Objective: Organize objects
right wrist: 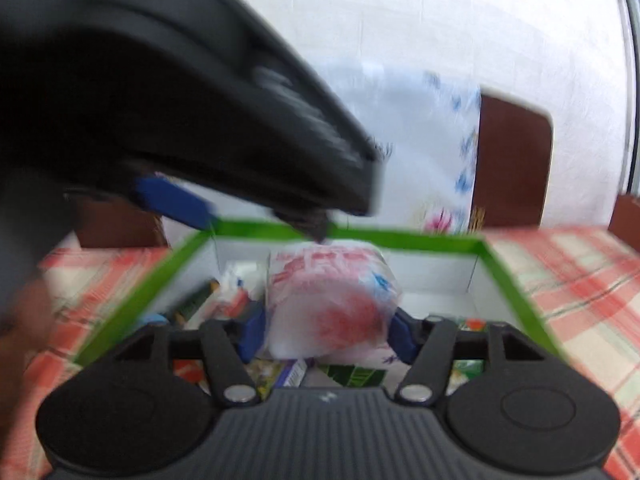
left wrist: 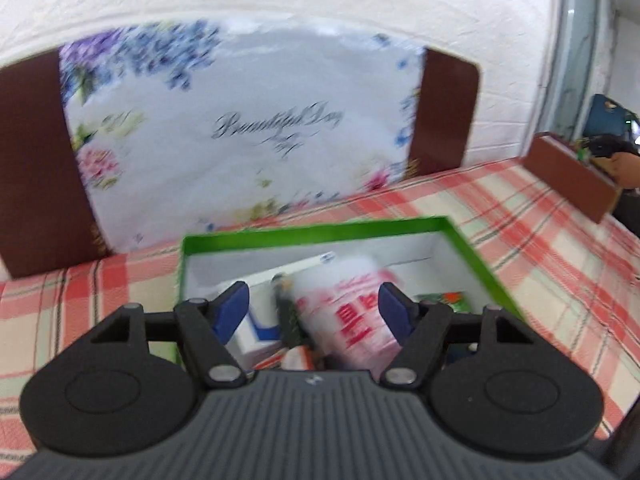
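- Box (left wrist: 468, 240): green-rimmed, white inside, open on the plaid tablecloth (left wrist: 520, 220). It sits in front of a floral cloth (left wrist: 240, 120) draped over a brown chair back (left wrist: 32, 152).
- Left wrist view: left gripper (left wrist: 316, 310) hangs over the near part of the box, jaws wide. The wrapped packet (left wrist: 352, 312), white with red print, shows between the blue pads (left wrist: 232, 308); blur hides whether either pad touches it. Other small packs lie beside it in the box, too smeared to name.
- Left wrist view, far right: a second brown chair back (left wrist: 568, 176) at the table edge.
- Right wrist view: right gripper (right wrist: 326, 334) is at the near rim of the box (right wrist: 400, 238), jaws apart with the packet (right wrist: 328, 300) between the pads; pad contact cannot be made out.
- Right wrist view: left gripper (right wrist: 248, 208) crosses the upper left, heavily blurred, above the far rim.
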Available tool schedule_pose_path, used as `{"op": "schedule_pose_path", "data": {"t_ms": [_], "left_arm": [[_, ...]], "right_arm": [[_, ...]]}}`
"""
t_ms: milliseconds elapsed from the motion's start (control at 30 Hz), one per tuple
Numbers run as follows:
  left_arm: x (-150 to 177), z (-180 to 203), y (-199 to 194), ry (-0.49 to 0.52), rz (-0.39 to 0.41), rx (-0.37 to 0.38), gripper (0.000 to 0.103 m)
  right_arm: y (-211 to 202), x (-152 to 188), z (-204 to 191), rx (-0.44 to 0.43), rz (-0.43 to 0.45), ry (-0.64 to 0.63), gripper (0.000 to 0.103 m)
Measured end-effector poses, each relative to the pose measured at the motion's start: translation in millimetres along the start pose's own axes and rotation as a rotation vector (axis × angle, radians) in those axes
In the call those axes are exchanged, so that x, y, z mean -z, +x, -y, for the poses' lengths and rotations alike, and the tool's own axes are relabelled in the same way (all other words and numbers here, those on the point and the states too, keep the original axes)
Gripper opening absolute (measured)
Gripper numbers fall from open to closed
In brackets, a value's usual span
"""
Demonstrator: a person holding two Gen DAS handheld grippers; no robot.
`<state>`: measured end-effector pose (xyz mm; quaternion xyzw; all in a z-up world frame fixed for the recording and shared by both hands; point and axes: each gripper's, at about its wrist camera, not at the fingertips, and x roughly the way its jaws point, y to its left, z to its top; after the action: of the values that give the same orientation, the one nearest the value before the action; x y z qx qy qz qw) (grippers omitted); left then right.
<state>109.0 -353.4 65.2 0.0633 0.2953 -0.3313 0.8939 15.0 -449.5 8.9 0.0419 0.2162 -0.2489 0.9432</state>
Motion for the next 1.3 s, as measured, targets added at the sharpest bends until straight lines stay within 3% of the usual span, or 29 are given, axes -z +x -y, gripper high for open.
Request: {"op": "schedule_pose_path", "data": {"t_ms": [100, 333, 900, 1300], "left_arm": [[10, -16, -15, -0.031, 0.013, 0.025, 0.073], [31, -23, -61, 0.015, 0.076, -0.023, 0.073], [108, -57, -140, -0.009, -0.005, -0.110, 0.076], [146, -68, -177, -0.009, -0.008, -0.149, 0.088]], "right_arm": [[-5, 2, -4, 0.015, 0.017, -0.026, 0.070], [-75, 19, -12, 0.020, 0.144, -0.036, 0.076], [-171, 59, -31, -0.035, 0.013, 0.108, 0.073], [-220, 70, -29, -0.060, -0.012, 0.248, 0.073]]}}
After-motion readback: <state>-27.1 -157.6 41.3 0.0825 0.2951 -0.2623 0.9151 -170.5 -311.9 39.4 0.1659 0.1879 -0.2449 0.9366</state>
